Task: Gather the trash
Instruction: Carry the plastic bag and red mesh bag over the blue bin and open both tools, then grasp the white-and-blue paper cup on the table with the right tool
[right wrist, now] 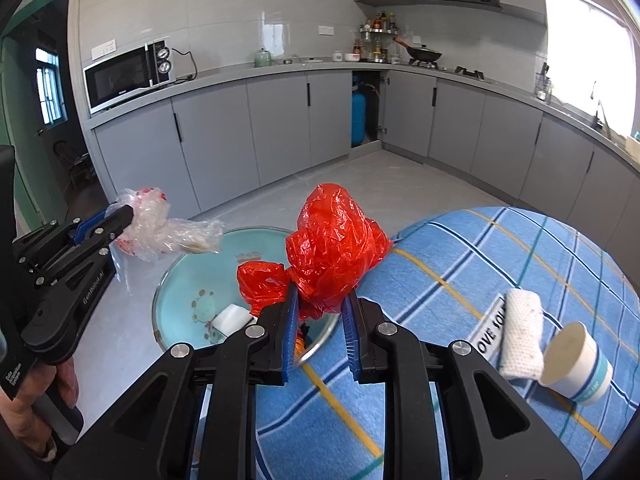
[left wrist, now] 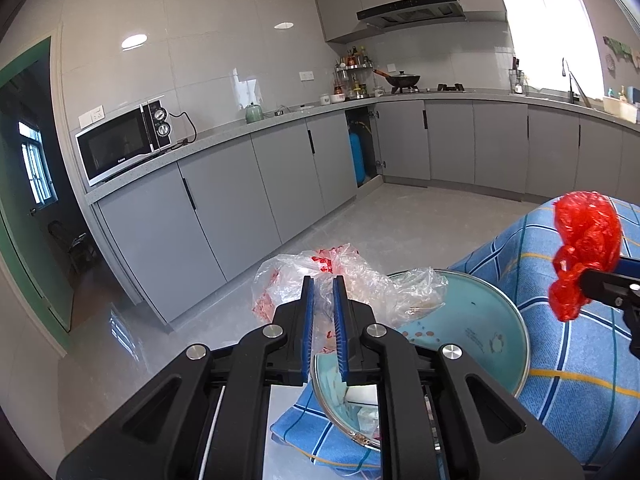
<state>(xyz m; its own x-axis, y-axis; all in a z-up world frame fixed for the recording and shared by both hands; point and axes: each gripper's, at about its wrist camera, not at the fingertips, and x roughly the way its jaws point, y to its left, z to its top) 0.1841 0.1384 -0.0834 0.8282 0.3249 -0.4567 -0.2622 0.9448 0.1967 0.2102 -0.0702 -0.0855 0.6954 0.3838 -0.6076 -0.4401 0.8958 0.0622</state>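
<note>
My left gripper (left wrist: 323,280) is shut on a crumpled clear plastic bag with red print (left wrist: 352,280), held over the near rim of a light-blue metal basin (left wrist: 480,332). In the right wrist view that same left gripper (right wrist: 126,214) holds the clear bag (right wrist: 160,228) above the basin (right wrist: 188,280). The right gripper (right wrist: 320,300) is shut on a scrunched red plastic bag (right wrist: 332,248), hanging at the basin's edge nearest the table; the red bag (left wrist: 584,252) shows at the far right of the left wrist view. A white scrap (right wrist: 232,318) lies inside the basin.
A blue checked cloth (right wrist: 480,264) covers the table under the basin. On it lie a white mesh roll (right wrist: 522,332) and a tipped paper cup (right wrist: 576,364). Grey cabinets (left wrist: 224,200) and a microwave (left wrist: 124,140) line the far wall. A hand (right wrist: 24,392) grips the left tool.
</note>
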